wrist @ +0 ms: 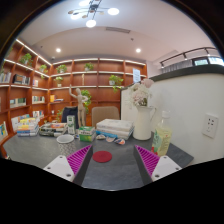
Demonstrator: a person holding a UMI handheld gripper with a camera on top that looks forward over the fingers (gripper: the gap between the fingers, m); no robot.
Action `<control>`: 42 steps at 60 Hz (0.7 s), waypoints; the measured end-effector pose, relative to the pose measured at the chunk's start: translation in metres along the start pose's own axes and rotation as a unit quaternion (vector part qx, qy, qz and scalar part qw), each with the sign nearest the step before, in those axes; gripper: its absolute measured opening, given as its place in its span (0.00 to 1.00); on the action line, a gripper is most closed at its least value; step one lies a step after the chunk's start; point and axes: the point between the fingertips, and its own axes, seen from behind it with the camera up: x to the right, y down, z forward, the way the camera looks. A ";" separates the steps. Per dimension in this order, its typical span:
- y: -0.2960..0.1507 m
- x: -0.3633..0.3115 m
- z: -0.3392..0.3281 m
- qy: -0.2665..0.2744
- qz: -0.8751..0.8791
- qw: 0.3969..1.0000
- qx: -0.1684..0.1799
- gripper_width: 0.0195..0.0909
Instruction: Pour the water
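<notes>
Here the gripper (110, 163) hangs above a grey, smooth tabletop (112, 172), its two fingers spread wide apart with nothing between them; each finger (66, 165) is pale and wedge-shaped and bears a magenta ribbed pad (148, 160) on its inner face. Just ahead of the fingers, in the gap between them, a flat dark-red round disc (102, 156) lies on the tabletop. To its left stands a shallow white bowl (65, 139). Beyond the right finger, near a white wall with a socket plate (210, 125), stands a translucent, pale yellow-green plastic bottle (161, 136), upright and untouched by the fingers; whether it holds water cannot be told. Beside it rises a taller white kettle-like jug (141, 108) with a rounded body. Farther back, a stack of white rectangular trays (113, 128) rests on the tabletop, and small colourful boxes (27, 126) are grouped at the left. Behind everything run warm brown wooden shelves (35, 85) with lit edges, carrying green potted plants (116, 80) and assorted small items. A person in dark clothing (72, 108) stands before the shelves. Round lamps (91, 19) glow on the white ceiling.
</notes>
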 end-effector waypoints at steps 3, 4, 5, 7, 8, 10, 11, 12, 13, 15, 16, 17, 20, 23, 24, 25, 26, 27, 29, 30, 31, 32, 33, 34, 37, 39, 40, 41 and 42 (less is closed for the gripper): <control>0.007 0.017 -0.002 0.008 -0.004 1.000 0.007 0.90; 0.009 0.024 -0.002 0.013 -0.005 1.000 0.009 0.90; 0.013 0.032 -0.002 0.017 -0.005 1.000 0.011 0.90; 0.020 0.048 -0.002 0.024 -0.003 1.000 0.013 0.90; 0.024 0.057 -0.002 0.028 -0.002 1.000 0.014 0.90; 0.032 0.075 0.001 0.032 0.005 0.999 0.016 0.90; 0.033 0.083 -0.001 0.036 0.007 0.999 0.018 0.90; 0.034 0.089 -0.001 0.038 0.010 0.999 0.019 0.90; 0.034 0.097 0.001 0.041 0.012 0.999 0.021 0.90; 0.035 0.111 0.004 0.046 0.015 0.999 0.023 0.90; 0.036 0.118 0.007 0.048 0.017 0.998 0.024 0.90; 0.036 0.125 0.010 0.051 0.018 0.998 0.025 0.90; 0.034 0.145 0.020 0.057 0.019 0.998 0.025 0.90; 0.031 0.160 0.032 0.061 0.018 0.998 0.027 0.90; 0.031 0.165 0.037 0.062 0.019 0.998 0.026 0.90; 0.030 0.168 0.041 0.064 0.020 0.997 0.026 0.90; 0.030 0.172 0.046 0.064 0.020 0.997 0.025 0.90; 0.030 0.174 0.052 0.063 0.020 0.998 0.024 0.90; 0.031 0.178 0.062 0.061 0.020 0.998 0.022 0.90; 0.031 0.180 0.067 0.061 0.020 0.998 0.020 0.90; 0.031 0.182 0.072 0.060 0.020 0.998 0.018 0.90; 0.031 0.184 0.077 0.061 0.020 0.998 0.017 0.90; 0.031 0.186 0.082 0.061 0.020 0.998 0.016 0.90; 0.030 0.187 0.087 0.060 0.019 0.998 0.014 0.90; 0.028 0.192 0.098 0.062 0.017 0.998 0.013 0.90; 0.027 0.196 0.104 0.067 0.016 0.998 0.013 0.90; 0.026 0.198 0.106 0.069 0.016 0.997 0.014 0.89; 0.025 0.199 0.108 0.072 0.015 0.997 0.015 0.88; 0.024 0.200 0.111 0.073 0.014 0.997 0.018 0.86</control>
